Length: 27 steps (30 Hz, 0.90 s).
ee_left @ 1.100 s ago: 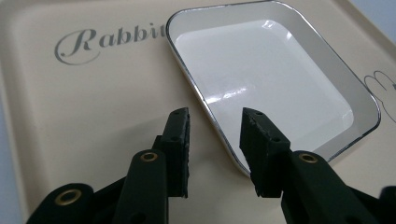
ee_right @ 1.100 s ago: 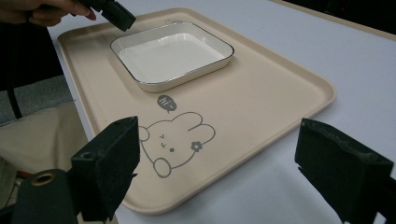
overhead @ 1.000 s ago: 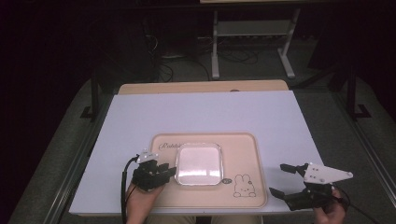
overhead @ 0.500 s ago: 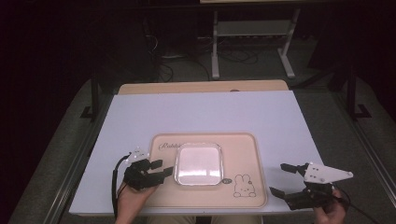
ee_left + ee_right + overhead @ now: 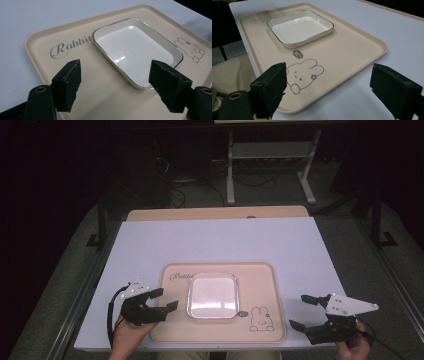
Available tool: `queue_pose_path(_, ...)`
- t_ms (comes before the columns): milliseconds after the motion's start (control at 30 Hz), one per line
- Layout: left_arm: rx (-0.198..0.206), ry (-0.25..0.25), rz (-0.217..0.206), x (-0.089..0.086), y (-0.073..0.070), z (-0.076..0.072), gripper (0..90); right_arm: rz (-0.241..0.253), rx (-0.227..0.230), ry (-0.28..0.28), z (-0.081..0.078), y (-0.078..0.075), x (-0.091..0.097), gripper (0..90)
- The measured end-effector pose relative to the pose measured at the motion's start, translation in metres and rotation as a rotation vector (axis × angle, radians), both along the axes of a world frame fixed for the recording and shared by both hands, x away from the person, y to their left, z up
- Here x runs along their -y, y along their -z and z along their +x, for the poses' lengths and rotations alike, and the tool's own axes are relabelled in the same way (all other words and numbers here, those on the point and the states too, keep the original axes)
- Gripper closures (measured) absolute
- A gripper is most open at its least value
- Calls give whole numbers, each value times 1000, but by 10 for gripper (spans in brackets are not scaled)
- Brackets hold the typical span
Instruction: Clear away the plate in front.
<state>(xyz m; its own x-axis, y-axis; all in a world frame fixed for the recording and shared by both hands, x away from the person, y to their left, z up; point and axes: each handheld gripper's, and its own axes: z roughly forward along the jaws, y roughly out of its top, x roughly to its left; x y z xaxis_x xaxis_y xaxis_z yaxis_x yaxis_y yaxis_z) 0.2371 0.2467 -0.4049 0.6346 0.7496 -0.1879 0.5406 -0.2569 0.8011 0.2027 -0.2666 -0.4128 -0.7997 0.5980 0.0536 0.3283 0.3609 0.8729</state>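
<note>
A beige tray (image 5: 260, 280) with a rabbit drawing lies on the white table near the front edge. On it rests a white square dish (image 5: 212, 295), empty, also seen in the left gripper view (image 5: 135, 50) and the right gripper view (image 5: 299, 27). My left gripper (image 5: 164, 300) hovers open over the tray's left edge, jaws wide apart and pointing at the dish (image 5: 113, 82). My right gripper (image 5: 304, 312) is open just off the tray's right side, with nothing between its jaws (image 5: 337, 87).
The white table top (image 5: 225, 240) stretches far behind the tray. A wooden board edge (image 5: 215, 213) runs along the back. Metal stand legs (image 5: 270, 165) and cables lie on the dark floor beyond the table.
My left gripper has drawn back to the left, from the dish's edge to the tray's left rim. The right gripper has stayed in place.
</note>
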Motion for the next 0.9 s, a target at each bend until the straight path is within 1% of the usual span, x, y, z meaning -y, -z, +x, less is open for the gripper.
queue_pose_path(33, 9, 3, 6, -2, -1, 0, 248, 0, 0, 1, 0, 0, 0, 131)
queue_pose_path(200, 27, 5, 8, -9, -1, -4, 244, 0, -1, 4, 0, 0, 0, 131)
queue_pose_path(300, 27, -4, 3, -14, 1, -7, 244, -1, -1, 5, 0, 0, 1, 131)
queue_pose_path(400, 42, -10, 15, -20, 2, -13, 240, -4, -1, 6, 0, 0, 1, 131)
queue_pose_path(533, 46, -14, 18, -23, 3, -16, 240, -7, -2, 3, 0, 0, 0, 131)
queue_pose_path(733, 56, -31, 14, -31, 10, -24, 240, -15, -5, 1, 0, 0, -1, 131)
queue_pose_path(767, 60, -35, 14, -33, 13, -26, 241, -16, -5, 1, 0, 1, -2, 131)
queue_pose_path(900, 68, -42, 13, -35, 15, -30, 241, -19, -7, -1, 0, 0, -3, 131)
